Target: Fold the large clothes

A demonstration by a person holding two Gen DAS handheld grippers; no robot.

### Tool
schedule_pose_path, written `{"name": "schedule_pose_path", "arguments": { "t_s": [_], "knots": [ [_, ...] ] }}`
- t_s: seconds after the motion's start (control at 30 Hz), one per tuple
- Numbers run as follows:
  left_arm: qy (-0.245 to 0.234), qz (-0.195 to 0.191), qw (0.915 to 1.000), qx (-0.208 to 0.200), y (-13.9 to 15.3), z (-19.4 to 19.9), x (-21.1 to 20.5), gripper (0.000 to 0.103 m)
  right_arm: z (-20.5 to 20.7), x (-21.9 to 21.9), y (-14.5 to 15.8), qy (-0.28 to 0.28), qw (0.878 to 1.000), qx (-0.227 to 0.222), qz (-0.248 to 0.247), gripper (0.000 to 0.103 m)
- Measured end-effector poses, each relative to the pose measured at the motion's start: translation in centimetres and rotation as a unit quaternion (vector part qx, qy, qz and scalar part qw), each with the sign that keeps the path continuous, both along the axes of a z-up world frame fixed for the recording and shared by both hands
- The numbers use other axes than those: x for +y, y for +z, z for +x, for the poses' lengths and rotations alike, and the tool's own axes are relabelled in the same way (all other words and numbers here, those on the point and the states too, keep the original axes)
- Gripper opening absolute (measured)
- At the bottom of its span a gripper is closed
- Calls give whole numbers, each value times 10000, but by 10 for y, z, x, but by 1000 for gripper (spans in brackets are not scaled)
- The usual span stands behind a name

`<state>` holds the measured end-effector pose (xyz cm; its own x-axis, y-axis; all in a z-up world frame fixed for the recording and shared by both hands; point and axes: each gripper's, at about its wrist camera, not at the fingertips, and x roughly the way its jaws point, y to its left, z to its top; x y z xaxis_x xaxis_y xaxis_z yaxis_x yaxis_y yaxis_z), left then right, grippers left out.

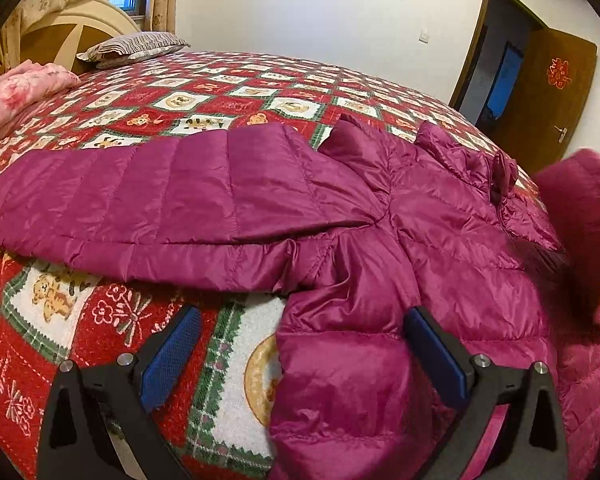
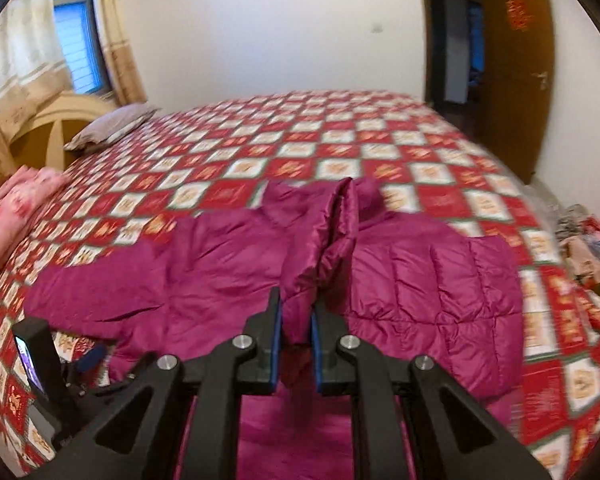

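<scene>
While the magenta puffer jacket (image 1: 340, 216) lies spread on the red-and-white patchwork bedspread (image 1: 112, 312), the left gripper (image 1: 300, 320) hovers low w/ fingers spread wide; a lower section of the jacket sits between its blue pads (image 1: 172, 348), pads not pressing the fabric. One long quilted panel runs out toward 9 o'clock in the left wrist view, collar bunched at approx 1 o'clock, a blurred magenta fold at 3 o'clock. Right gripper (image 2: 296, 316) is pinched together on a raised ridge of jacket fabric, the ridge running up toward 12 o'clock to the collar; rest of the jacket lies flat either side. Grey striped pillow (image 1: 136, 46) & pink bedding (image 1: 16, 88) sit at approx 10 o'clock near the headboard (image 1: 68, 28). Brown door (image 2: 512, 68) stands open at approx 1 o'clock, right wrist view; heap of clothes (image 2: 584, 248) at 3 o'clock beside the bed
</scene>
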<state>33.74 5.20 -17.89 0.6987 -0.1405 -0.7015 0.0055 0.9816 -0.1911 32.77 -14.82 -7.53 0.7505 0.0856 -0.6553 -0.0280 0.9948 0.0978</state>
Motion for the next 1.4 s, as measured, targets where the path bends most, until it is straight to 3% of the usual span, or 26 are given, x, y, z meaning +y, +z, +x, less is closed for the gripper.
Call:
{"name": "schedule_pose_path", "arguments": {
  "t_s": [0.33, 0.53, 0.63, 0.7, 0.77, 0.87, 0.97, 1.03, 1.13, 1.23, 1.3, 1.4],
  "knots": [
    [-26, -101, 9999, -56, -1, -1, 2, 102, 33, 58, -63, 545, 9962, 617, 293, 14],
    [-30, -128, 9999, -81, -1, -1, 3, 102, 40, 77, -81, 872, 9926, 728, 421, 16],
    [-28, -122, 9999, -79, -1, 0, 2, 102, 42, 79, -84, 943, 9913, 744, 532, 26],
    [-25, -95, 9999, -72, -1, 0, 2, 102, 40, 78, -80, 1176, 9867, 768, 821, 72],
    [-23, -73, 10000, -54, -1, 0, 2, 102, 31, 67, -61, 1276, 9827, 529, 1230, 79],
    [-18, -12, 10000, -7, -2, 2, 0, 102, 4, 36, -20, 1203, 9823, -202, 1419, 78],
    [-12, 61, 10000, 40, -1, 3, -2, 102, -14, -12, 6, 646, 9912, -594, 992, 56],
    [2, 160, 9998, 109, 2, 4, -4, 102, -17, -52, 11, 21, 9956, -670, 656, 49],
    [-98, 393, 9991, 86, 20, 0, -11, 102, -11, -127, 2, -1058, 9914, -548, 548, 38],
    [-140, 420, 9982, -399, 57, -5, -21, 102, 0, -190, -18, -1851, 9771, -295, 1006, 32],
    [-205, 480, 9968, -610, 79, 4, -37, 102, 13, -213, -30, -2034, 9720, -114, 1173, 25],
    [-270, 724, 9954, -568, 90, 27, -67, 102, 33, -222, -53, -2064, 9721, 172, 1100, 22]
  ]
}}
